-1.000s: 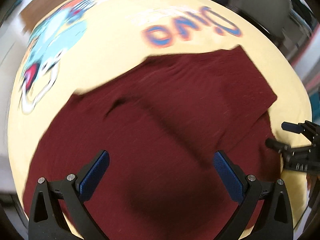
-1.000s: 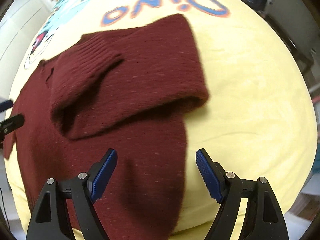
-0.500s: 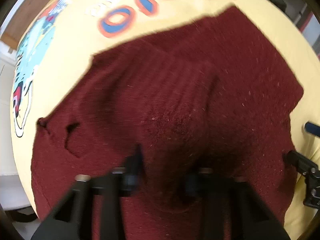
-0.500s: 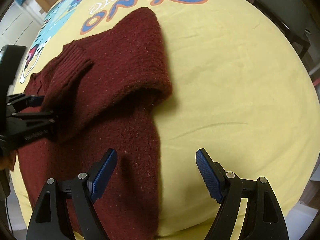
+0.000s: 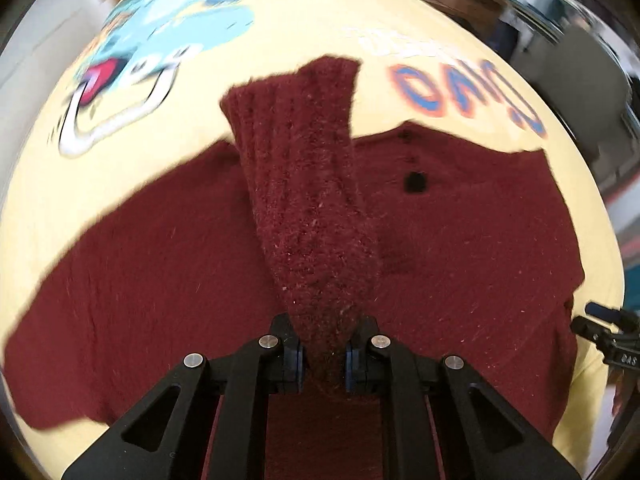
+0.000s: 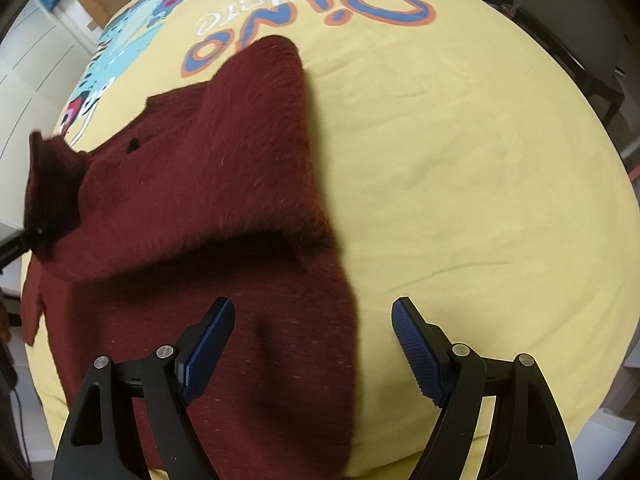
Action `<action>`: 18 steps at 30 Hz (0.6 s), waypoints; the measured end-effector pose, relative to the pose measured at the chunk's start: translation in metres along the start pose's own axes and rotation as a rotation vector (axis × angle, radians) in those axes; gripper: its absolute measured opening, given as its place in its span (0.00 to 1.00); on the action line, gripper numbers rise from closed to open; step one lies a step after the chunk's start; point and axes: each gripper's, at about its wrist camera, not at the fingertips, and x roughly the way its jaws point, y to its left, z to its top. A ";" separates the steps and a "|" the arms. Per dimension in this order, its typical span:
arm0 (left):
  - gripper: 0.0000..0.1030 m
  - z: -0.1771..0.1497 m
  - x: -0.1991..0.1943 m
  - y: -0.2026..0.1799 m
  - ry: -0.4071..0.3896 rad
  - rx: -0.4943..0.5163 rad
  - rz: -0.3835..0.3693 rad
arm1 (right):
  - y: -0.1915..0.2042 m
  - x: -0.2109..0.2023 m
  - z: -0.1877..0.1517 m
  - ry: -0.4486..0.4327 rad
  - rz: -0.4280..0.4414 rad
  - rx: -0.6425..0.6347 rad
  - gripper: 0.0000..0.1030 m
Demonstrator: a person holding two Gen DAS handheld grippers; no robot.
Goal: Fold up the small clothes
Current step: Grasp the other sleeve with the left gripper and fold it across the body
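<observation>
A dark red knitted sweater point(image 5: 460, 240) lies on a yellow sheet point(image 5: 60, 184) printed with a cartoon dinosaur and "Dino". My left gripper point(image 5: 323, 356) is shut on one sleeve point(image 5: 308, 184) and holds it lifted, its ribbed cuff pointing away. In the right wrist view the sweater point(image 6: 208, 216) lies with its right side folded over the body, and the lifted sleeve point(image 6: 52, 184) shows at the far left. My right gripper point(image 6: 312, 344) is open and empty, over the sweater's lower right edge.
The yellow sheet point(image 6: 460, 180) stretches bare to the right of the sweater. White cupboard doors point(image 6: 28, 64) stand at the left, a dark chair point(image 6: 576, 24) at the far right. The right gripper's tip point(image 5: 608, 340) shows at the left view's right edge.
My left gripper has closed on the sleeve and lifted it off the sweater's body. The right gripper has stayed open near the lower right edge.
</observation>
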 end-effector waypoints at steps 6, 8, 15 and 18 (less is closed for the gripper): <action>0.20 -0.030 0.028 0.027 0.071 -0.167 -0.073 | 0.023 0.006 0.004 0.016 -0.002 -0.048 0.80; 0.32 -0.037 0.031 0.030 0.086 -0.210 -0.080 | 0.028 0.009 0.006 0.021 -0.007 -0.060 0.79; 0.97 -0.034 -0.005 0.058 0.098 -0.229 -0.009 | 0.030 0.009 0.006 0.024 -0.014 -0.064 0.80; 0.99 -0.024 -0.018 0.086 0.079 -0.263 0.004 | 0.030 0.009 0.006 0.025 -0.014 -0.063 0.80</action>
